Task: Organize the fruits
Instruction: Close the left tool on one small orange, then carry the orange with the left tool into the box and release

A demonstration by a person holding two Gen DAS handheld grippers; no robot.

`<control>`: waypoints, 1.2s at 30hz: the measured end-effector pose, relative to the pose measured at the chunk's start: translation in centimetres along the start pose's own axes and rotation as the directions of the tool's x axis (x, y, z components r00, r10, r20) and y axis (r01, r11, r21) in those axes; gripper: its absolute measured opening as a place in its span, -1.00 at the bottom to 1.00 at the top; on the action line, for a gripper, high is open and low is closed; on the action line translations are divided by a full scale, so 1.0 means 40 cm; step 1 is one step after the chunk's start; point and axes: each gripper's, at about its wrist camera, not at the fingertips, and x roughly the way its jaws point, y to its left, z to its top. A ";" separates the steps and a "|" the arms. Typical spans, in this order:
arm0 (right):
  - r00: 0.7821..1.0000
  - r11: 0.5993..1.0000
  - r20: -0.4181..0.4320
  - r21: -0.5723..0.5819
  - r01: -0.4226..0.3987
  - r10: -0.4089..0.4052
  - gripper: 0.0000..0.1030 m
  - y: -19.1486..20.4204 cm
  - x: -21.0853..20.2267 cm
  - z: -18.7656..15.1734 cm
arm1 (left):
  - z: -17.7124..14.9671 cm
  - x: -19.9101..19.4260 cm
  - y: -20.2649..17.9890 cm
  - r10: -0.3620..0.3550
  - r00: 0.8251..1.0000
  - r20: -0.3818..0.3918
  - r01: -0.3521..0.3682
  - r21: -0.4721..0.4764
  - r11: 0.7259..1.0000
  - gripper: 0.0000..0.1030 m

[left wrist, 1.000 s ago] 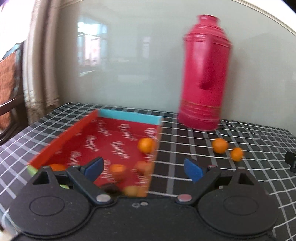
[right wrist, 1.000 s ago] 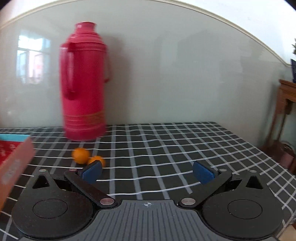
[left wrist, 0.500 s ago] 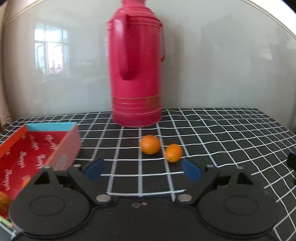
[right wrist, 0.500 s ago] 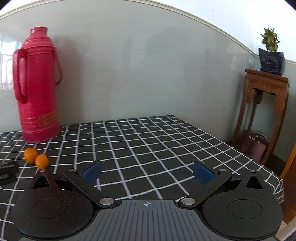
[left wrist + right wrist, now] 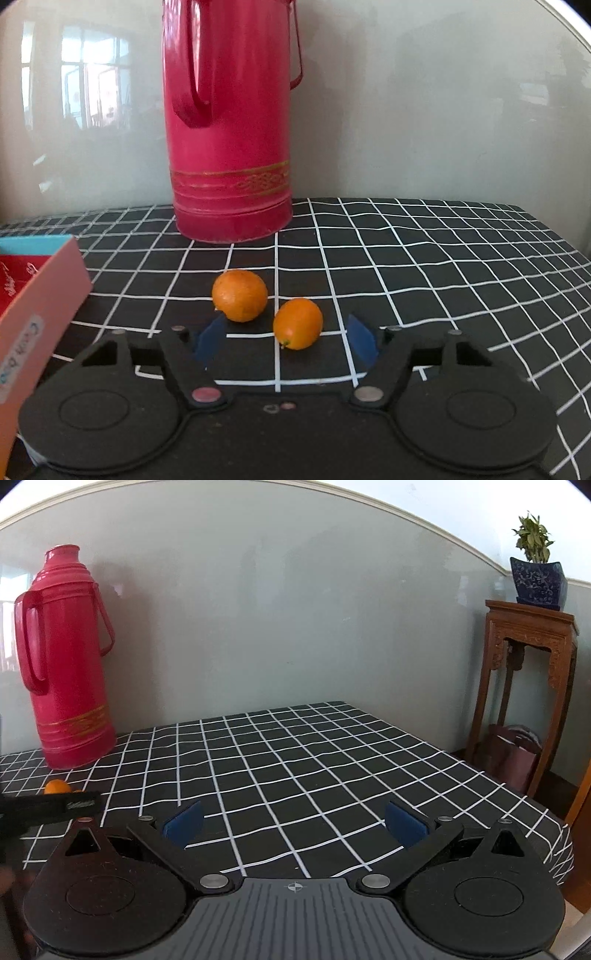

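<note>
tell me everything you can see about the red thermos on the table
The red thermos is a tall cylinder with a glossy painted, metal-looking shell, a narrower stepped neck and cap, a large red side handle and a thin swinging bail. A gold patterned band circles it near the base. It stands upright at the back of the checked tablecloth, close to the pale glossy wall. Nothing touches it except the cloth beneath; the two small oranges lie in front of it, apart from it.

White script on the red box [image 5: 40, 306] and its sticker, perhaps too blurred to read.
</note>
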 end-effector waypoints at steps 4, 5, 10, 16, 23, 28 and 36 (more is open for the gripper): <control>1.000 1.000 0.000 -0.020 -0.008 0.008 1.00 0.015 0.003 -0.005 | 0.004 0.033 0.009 -0.046 0.998 -0.051 0.044 -0.038 0.998 -0.38; 1.000 1.000 -0.004 -0.023 -0.011 0.011 1.00 0.018 0.006 -0.007 | 0.004 0.035 0.013 -0.058 0.997 -0.056 0.055 -0.051 0.997 -0.55; 1.000 0.999 -0.008 -0.035 -0.018 0.018 1.00 0.035 0.011 -0.014 | 0.002 0.031 0.019 -0.077 0.996 -0.044 0.073 -0.079 0.994 -0.59; 1.000 0.998 0.003 -0.057 -0.024 0.024 1.00 0.048 0.007 -0.016 | 0.004 -0.021 0.026 -0.076 0.997 0.028 0.077 -0.059 0.995 -0.59; 0.998 0.996 0.012 -0.058 -0.061 0.062 1.00 0.065 -0.004 -0.015 | 0.018 -0.136 0.131 -0.012 0.996 0.090 0.019 -0.072 0.997 -0.59; 0.996 0.994 0.012 -0.057 -0.092 0.093 1.00 0.088 -0.013 -0.021 | 0.008 -0.216 0.278 0.110 0.989 0.100 -0.097 -0.125 0.987 -0.59; 0.990 0.987 0.026 -0.076 -0.139 0.141 1.00 0.123 -0.061 -0.033 | -0.024 -0.229 0.497 0.301 0.953 -0.004 -0.290 -0.289 0.912 -0.58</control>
